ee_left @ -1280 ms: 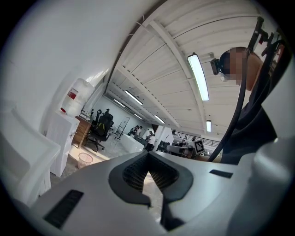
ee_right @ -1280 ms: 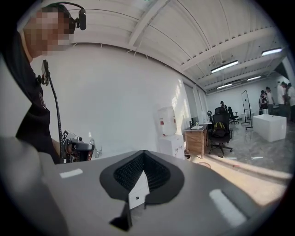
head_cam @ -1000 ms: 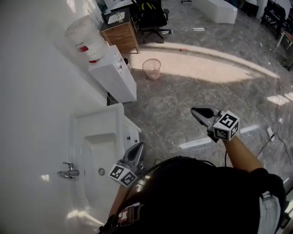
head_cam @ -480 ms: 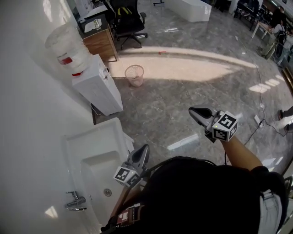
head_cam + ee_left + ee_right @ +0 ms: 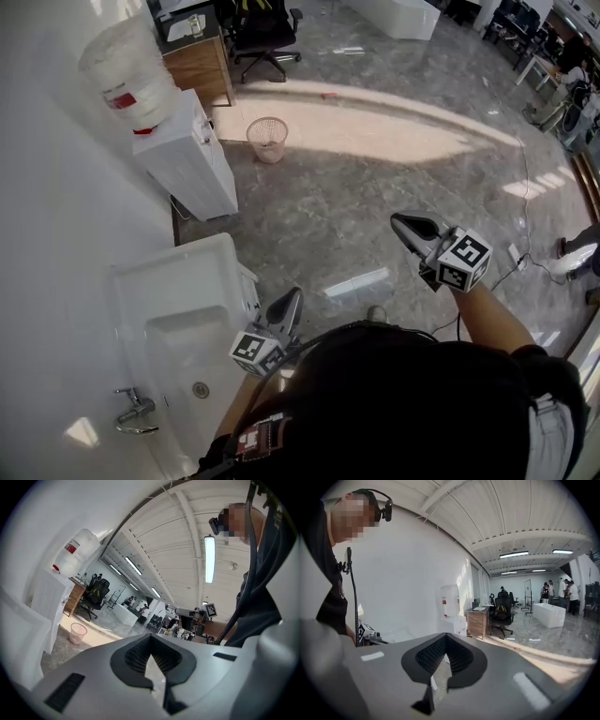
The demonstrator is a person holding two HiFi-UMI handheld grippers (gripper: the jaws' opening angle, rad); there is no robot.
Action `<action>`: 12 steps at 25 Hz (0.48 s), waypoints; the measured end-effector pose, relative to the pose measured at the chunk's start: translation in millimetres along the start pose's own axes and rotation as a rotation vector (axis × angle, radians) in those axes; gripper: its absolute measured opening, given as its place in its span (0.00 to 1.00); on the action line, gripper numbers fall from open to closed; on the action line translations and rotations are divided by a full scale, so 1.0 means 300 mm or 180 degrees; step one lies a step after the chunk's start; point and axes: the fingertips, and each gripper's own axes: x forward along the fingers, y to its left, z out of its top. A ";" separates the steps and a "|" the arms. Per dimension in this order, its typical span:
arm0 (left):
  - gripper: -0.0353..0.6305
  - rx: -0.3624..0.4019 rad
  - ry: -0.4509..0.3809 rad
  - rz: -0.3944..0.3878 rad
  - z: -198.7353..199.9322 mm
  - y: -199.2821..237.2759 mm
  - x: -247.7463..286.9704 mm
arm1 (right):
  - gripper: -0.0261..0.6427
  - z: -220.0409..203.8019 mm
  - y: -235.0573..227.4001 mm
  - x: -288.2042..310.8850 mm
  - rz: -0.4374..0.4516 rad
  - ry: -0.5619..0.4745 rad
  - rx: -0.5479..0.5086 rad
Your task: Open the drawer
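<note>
Holding both jaws closed and empty, I had my left gripper (image 5: 290, 302) near the cabinet (image 5: 249, 287) front, my right gripper (image 5: 409, 228) well apart.

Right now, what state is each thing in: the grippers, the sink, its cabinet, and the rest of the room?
left gripper, shut, empty.
right gripper, shut, empty.
sink, empty.
tap, no water seen running.
cabinet under the sink, front looks closed.
water bottle, seated on the dispenser.
waste basket, upright.
office chair, unoccupied.
</note>
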 end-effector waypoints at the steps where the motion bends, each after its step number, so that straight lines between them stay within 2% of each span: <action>1: 0.05 0.0010 0.0028 0.0087 -0.013 0.008 0.017 | 0.04 -0.008 -0.027 0.005 0.0040 -0.0010 0.0008; 7: 0.05 0.0136 0.0118 0.0781 -0.122 0.052 0.168 | 0.04 -0.105 -0.244 -0.007 0.0474 -0.0021 -0.0051; 12: 0.05 0.0323 0.0144 0.1591 -0.219 0.134 0.292 | 0.04 -0.240 -0.485 0.006 0.0772 0.0058 -0.0048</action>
